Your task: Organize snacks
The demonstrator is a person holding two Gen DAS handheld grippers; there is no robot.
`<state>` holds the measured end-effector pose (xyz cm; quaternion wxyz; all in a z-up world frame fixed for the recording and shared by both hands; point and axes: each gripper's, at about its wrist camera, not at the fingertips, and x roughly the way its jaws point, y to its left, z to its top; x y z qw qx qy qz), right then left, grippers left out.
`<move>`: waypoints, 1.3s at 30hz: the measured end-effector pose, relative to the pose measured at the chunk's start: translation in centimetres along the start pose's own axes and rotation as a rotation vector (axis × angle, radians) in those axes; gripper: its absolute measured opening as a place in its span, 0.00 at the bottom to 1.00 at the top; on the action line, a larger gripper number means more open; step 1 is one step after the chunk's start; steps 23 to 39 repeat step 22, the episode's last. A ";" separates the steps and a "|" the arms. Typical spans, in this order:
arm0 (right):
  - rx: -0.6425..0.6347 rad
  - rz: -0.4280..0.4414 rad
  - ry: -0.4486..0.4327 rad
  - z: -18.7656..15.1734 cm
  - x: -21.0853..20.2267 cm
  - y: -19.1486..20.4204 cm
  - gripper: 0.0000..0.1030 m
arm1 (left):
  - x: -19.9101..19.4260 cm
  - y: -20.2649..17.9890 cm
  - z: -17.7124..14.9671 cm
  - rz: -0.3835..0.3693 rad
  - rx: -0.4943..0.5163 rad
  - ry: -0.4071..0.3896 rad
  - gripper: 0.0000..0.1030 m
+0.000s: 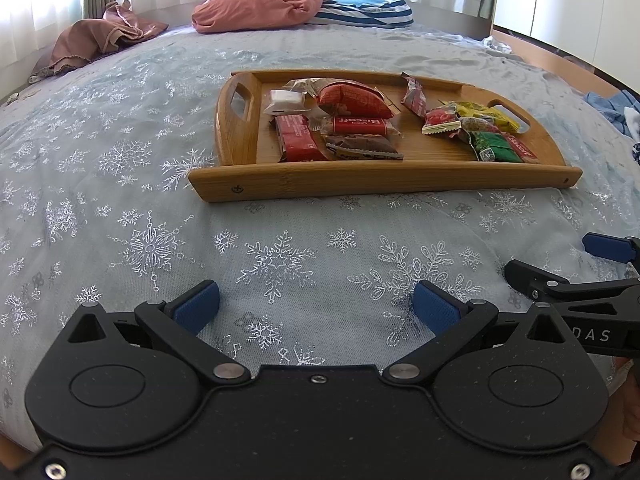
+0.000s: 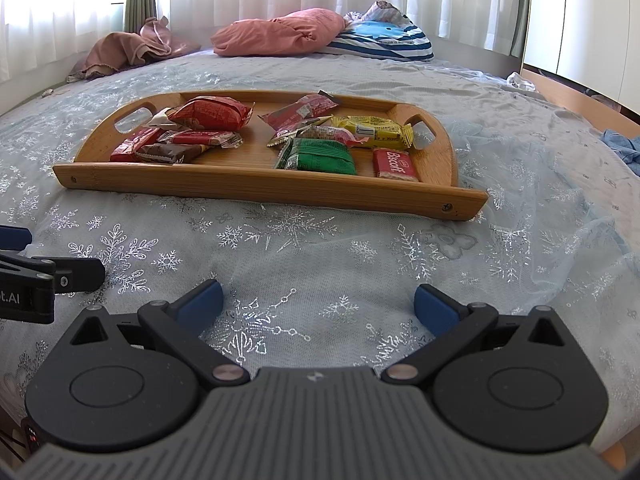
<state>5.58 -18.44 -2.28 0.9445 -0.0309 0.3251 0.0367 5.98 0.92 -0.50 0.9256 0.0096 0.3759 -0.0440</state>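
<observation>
Snacks sit on a wooden tray [image 2: 256, 184] on the bed, in 2 loose clusters. Left cluster: puffy red bag [image 2: 212, 114], red bar [image 1: 296, 138], brown wrapper [image 2: 172, 153], 1 Biscoff [image 1: 360, 125], white packet [image 1: 285, 101]. Right cluster: green pack [image 2: 320, 155], yellow pack [image 2: 374, 130], a second Biscoff [image 2: 394, 165], long red wrapper [image 2: 298, 111], small red-and-white sachet [image 1: 440, 119]. Wrappers overlap in both piles; the tray's middle strip is bare.

Left gripper [image 1: 316, 306] and right gripper [image 2: 318, 306] hover low over the snowflake bedspread [image 2: 320, 240], side by side, well short of the tray. Both sets of jaws are spread wide with nothing between the pads.

Judgement: nothing is being handled; looks like either start or finish of a sort. The grouping is partly by colour, but reds show on both sides and the 2 Biscoffs are split, so I'd say unfinished.

Next move: reach forward over the near rail, come down on 1 free-edged item. The right-side Biscoff lies flat, clear of the pile, nearest the right gripper — easiest pick. Thin wrapper, so pinch low across its short side.
</observation>
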 end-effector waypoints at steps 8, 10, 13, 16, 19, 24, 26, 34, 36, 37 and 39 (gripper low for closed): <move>-0.001 0.000 0.000 0.0 0.0 0.0 1.00 | 0.0 0.0 0.0 0.000 0.000 0.000 1.00; 0.000 0.000 0.000 0.0 0.0 0.0 1.00 | 0.0 0.0 0.0 0.001 0.000 -0.001 1.00; 0.000 0.000 0.000 0.0 0.0 0.0 1.00 | 0.0 0.0 0.0 0.000 0.000 0.000 1.00; -0.001 0.000 0.000 0.0 0.0 0.0 1.00 | 0.0 0.0 0.0 0.000 0.000 0.000 1.00; 0.000 0.000 0.000 0.0 0.0 0.0 1.00 | 0.0 0.0 -0.1 0.001 0.002 -0.004 1.00; 0.001 0.000 0.000 0.0 0.0 0.0 1.00 | -0.1 -0.1 0.0 0.002 0.006 -0.010 1.00; 0.001 0.000 0.000 0.0 0.0 0.0 1.00 | -0.1 -0.1 0.0 0.002 0.006 -0.010 1.00; 0.001 0.000 0.000 0.0 0.0 0.0 1.00 | -0.1 -0.1 0.0 0.002 0.006 -0.010 1.00; 0.001 0.000 0.000 0.0 0.0 0.0 1.00 | -0.1 -0.1 0.0 0.002 0.006 -0.010 1.00; 0.001 0.000 0.000 0.0 0.0 0.0 1.00 | -0.1 -0.1 0.0 0.002 0.006 -0.010 1.00; 0.001 0.000 0.000 0.0 0.0 0.0 1.00 | -0.1 -0.1 0.0 0.002 0.006 -0.010 1.00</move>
